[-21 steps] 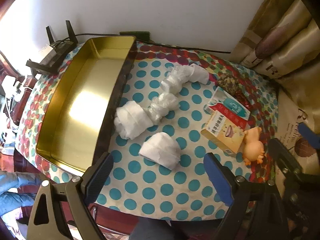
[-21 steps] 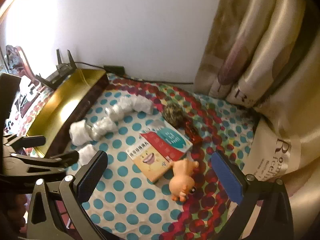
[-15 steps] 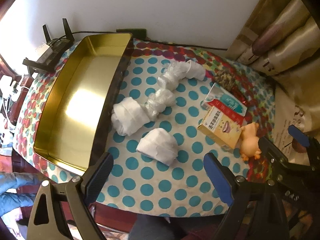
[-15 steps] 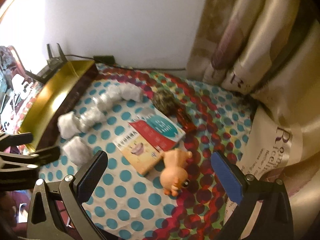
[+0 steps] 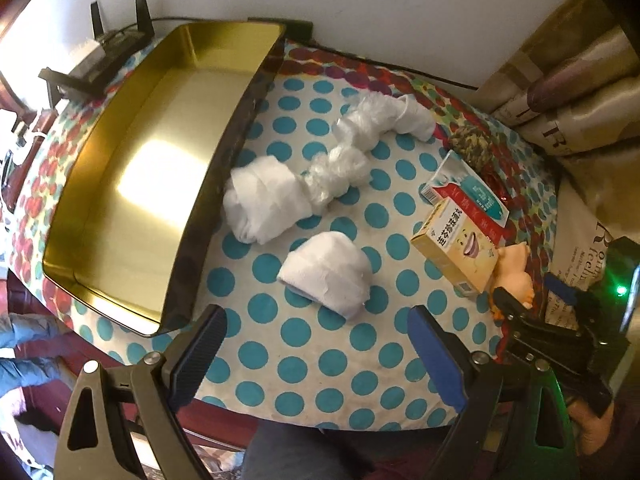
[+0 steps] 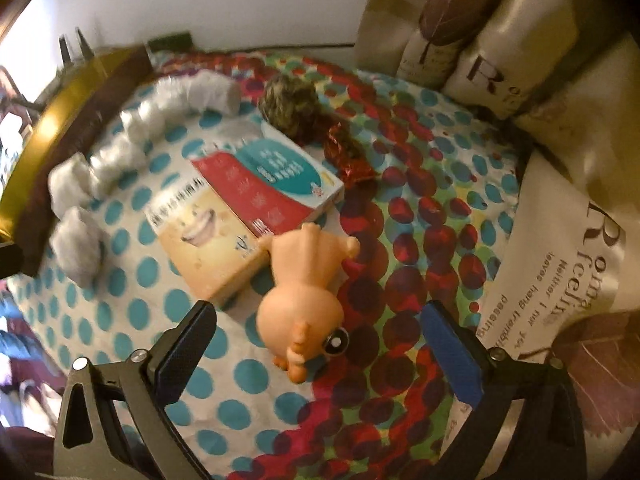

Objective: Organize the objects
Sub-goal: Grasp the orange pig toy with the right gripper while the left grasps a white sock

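An empty gold tray (image 5: 132, 184) lies at the table's left. White wrapped bundles (image 5: 328, 276) (image 5: 264, 204) lie beside it, with a plastic-wrapped string (image 5: 360, 144). A yellow box (image 5: 460, 252) and a red-teal box (image 5: 468, 192) lie to the right, next to an orange rubber toy (image 6: 304, 296). My left gripper (image 5: 316, 356) is open above the table's near edge, just short of the nearest bundle. My right gripper (image 6: 320, 344) is open, its jaws on either side of the toy's head.
A dark woolly ball (image 6: 288, 108) and a red foil sweet (image 6: 348, 152) lie behind the boxes. Curtains (image 6: 520, 60) hang at the right. A router (image 5: 104, 52) stands behind the tray. The right gripper shows in the left wrist view (image 5: 532, 320).
My right gripper has moved down and forward to the orange toy. My left gripper has drawn slightly closer to the nearest bundle. Nothing on the table has moved.
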Tool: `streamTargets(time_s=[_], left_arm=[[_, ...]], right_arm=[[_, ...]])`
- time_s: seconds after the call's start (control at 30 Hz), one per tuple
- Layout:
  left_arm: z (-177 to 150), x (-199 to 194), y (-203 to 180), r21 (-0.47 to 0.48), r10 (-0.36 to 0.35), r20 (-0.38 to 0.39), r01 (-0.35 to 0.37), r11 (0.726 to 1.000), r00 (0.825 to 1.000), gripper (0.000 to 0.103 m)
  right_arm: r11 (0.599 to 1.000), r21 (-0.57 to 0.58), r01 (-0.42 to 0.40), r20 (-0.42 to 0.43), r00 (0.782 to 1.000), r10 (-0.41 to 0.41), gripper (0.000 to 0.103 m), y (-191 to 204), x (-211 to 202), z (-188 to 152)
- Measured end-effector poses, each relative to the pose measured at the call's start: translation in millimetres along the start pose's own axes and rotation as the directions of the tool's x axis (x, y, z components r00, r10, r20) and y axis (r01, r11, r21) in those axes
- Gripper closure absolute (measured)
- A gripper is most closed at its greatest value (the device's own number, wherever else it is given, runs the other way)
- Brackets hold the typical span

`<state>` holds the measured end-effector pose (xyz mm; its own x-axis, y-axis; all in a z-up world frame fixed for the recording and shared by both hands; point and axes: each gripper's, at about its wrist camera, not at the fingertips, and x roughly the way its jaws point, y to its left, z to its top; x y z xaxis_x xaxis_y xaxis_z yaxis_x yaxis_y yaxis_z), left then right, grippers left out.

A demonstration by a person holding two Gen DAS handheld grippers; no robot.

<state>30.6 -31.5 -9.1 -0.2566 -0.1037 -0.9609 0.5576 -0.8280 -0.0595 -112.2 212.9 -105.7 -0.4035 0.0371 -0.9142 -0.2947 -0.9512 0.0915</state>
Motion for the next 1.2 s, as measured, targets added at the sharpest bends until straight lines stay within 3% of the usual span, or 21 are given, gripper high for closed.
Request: streamTargets(time_s=[0.13,0.23,0.3,0.5,0.93,1.03,1.07,1.1,1.2], left_arm=[[-3.6,3.3,2.3,-0.010,-0.026,0.002,0.026,1.000,1.000,0.009],[-5.7,5.9,2.2,-0.013,-0.020,-0.001,0.020,1.000,1.000,0.009],[-7.0,9.0,1.2,-0.019,-0.016,-0.014,0.016,1.000,1.000,0.009],[-8.3,25.6,-1.9,-0.049,-0.024,-0.054,0.022,0.999,0.998,0.009],[5.0,70.2,-8.1,-0.072,0.072,-0.085,-0.078,0.994,0.994,0.009],[3.7,75.4,-3.2,-0.104,0.061,-0.085,-0.069,0.992,0.995,0.010],[3.5,76.4,-1.7,-0.113,0.065,-0.085,-0.075,0.991,0.994,0.014],[3.4,76.4,0.3,-0.123,0.069,-0.080,-0.079,0.989,0.994,0.033],[4.4,72.3,-3.2,-0.094,0.073,-0.070,-0.079,0.992,0.995,0.062]], right_arm=[[1.000,-0.014,-0.012,-0.052,0.999,0.011,0.029,1.9,16.6,-1.0],[1.000,-0.030,0.006,-0.059,0.998,-0.008,0.036,2.9,24.3,-2.5],[0.999,-0.040,-0.021,-0.053,0.998,0.019,0.059,2.4,25.7,-2.4],[0.995,0.027,-0.095,-0.028,0.995,0.096,0.061,-7.7,18.6,-4.6],[0.987,0.132,-0.096,0.048,0.995,0.091,0.061,-19.5,-3.0,-10.4],[0.982,0.157,-0.104,0.058,0.994,0.096,0.061,-21.8,-2.7,-6.6],[0.979,0.177,-0.100,0.063,0.994,0.090,0.061,-23.0,-2.9,-6.0],[0.977,0.187,-0.100,0.067,0.994,0.089,0.061,-24.1,-2.7,-5.5],[0.968,0.238,-0.086,0.077,0.995,0.070,0.060,-28.2,-2.8,-5.0]])
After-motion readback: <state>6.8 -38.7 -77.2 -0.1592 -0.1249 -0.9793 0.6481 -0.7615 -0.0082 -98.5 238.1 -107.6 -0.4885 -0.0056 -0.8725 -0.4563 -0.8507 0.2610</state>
